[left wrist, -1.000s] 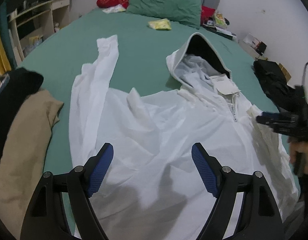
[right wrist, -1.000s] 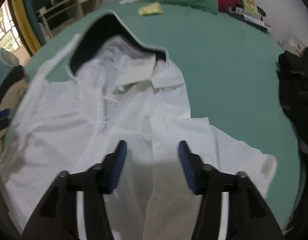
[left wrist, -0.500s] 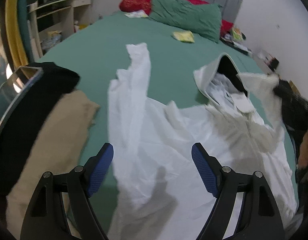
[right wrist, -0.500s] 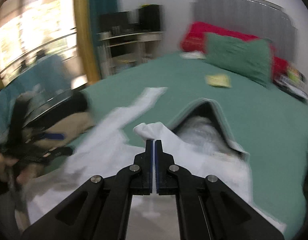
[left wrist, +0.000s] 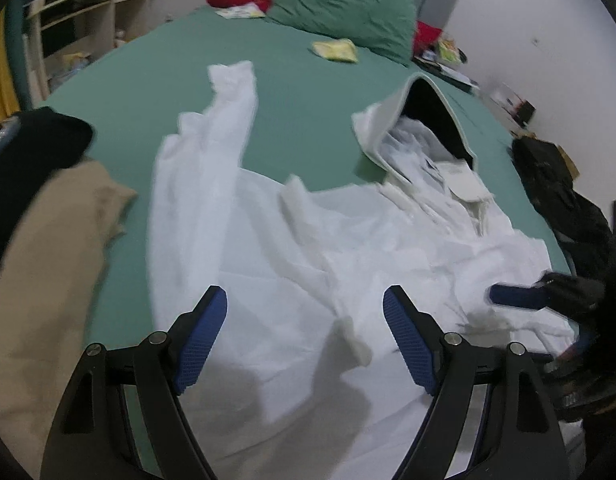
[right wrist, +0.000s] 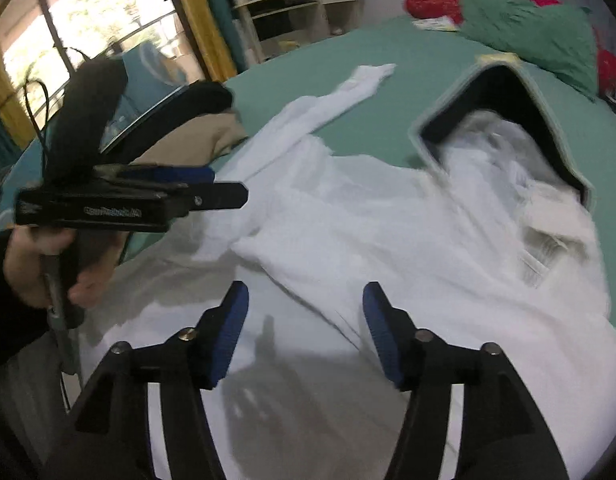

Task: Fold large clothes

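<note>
A white hooded jacket lies spread on the green bed, hood with dark lining toward the pillows. One sleeve stretches out to the far left; the other sleeve lies folded across the body. My left gripper is open and empty above the jacket's lower part; it also shows in the right wrist view. My right gripper is open and empty over the jacket's body; it also shows in the left wrist view.
A tan garment and a black one lie at the bed's left edge. A dark bundle sits at the right edge. Green and red pillows and a yellow packet lie at the head. Shelves stand left.
My right gripper, shut on the right sleeve half a second ago, has opened and let it go; the sleeve now lies across the jacket's body. The left gripper stayed open.
</note>
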Demonstrator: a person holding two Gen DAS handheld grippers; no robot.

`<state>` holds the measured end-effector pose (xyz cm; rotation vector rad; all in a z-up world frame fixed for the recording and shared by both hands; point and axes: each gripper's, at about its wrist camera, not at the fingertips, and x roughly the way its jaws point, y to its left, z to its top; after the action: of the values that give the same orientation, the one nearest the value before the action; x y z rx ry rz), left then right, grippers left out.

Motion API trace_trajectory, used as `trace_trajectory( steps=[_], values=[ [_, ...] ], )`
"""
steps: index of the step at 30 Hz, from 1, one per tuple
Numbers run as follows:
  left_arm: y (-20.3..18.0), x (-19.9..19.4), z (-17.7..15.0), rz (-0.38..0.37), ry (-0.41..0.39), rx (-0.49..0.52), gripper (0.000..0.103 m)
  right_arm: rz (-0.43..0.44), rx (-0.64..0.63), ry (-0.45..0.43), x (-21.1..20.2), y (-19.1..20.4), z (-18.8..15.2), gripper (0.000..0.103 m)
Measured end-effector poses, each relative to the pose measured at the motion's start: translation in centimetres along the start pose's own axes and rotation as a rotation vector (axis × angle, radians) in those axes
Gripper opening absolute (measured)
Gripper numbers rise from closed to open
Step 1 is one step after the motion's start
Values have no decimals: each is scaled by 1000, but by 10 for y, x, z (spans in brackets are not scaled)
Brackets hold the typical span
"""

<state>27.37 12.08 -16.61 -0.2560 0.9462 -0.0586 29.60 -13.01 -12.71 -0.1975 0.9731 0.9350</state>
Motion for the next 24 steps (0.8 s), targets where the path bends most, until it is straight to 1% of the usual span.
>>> trace_trajectory(
  steps=[1, 2, 4, 5, 6, 7, 8, 9, 10, 11, 13, 15, 16, 17, 19, 21, 22, 23, 24],
  values=[
    [-4, 4, -2, -7, 8, 10, 83, -25, 12, -10, -11, -6, -6, 60],
    [-8, 7, -4, -11, 15, 19, 83, -77, 15, -16, -20, -13, -12, 60],
    [-17, 21, -10, -7, 50, 56, 79, -232, 26, 2, -26, -30, -18, 61],
    [-18, 26, -13, 7, 74, 67, 78, -325, 40, 34, -28, -43, -28, 61],
    [-20, 34, -16, 25, 117, 76, 78, -401, 64, 80, -27, -59, -39, 61],
    [-20, 41, -20, 49, 151, 85, 78, -447, 76, 115, -24, -70, -48, 61],
    [-20, 39, -20, 61, 140, 96, 78, -486, 83, 141, -20, -79, -55, 61],
    [-19, 35, -18, 96, 142, 102, 78, -505, 102, 150, -21, -88, -65, 61],
    [-16, 33, -13, 115, 155, 94, 78, -496, 131, 133, -28, -96, -73, 61],
    [-13, 29, -5, 116, 159, 80, 78, -495, 150, 106, -35, -100, -78, 61],
    [-2, 14, 22, 104, 104, 55, 78, -535, 177, 53, -47, -107, -81, 61],
    [4, 9, 48, 127, 49, 61, 78, -538, 189, 27, -49, -112, -73, 61],
    [10, 11, 68, 158, 6, 66, 78, -530, 186, 18, -51, -114, -70, 61],
    [13, 15, 78, 175, -13, 69, 78, -524, 183, 12, -54, -114, -67, 61],
    [23, 37, 105, 217, -37, 56, 78, -515, 190, -11, -60, -115, -65, 61],
    [29, 57, 119, 208, -43, 39, 78, -519, 217, -21, -60, -121, -60, 61],
    [30, 71, 127, 207, -50, 49, 78, -524, 235, -13, -60, -129, -60, 61],
    [30, 84, 132, 227, -46, 64, 78, -525, 243, -10, -59, -133, -61, 61],
    [32, 103, 136, 260, -20, 79, 74, -529, 256, -11, -61, -138, -62, 61]
  ],
)
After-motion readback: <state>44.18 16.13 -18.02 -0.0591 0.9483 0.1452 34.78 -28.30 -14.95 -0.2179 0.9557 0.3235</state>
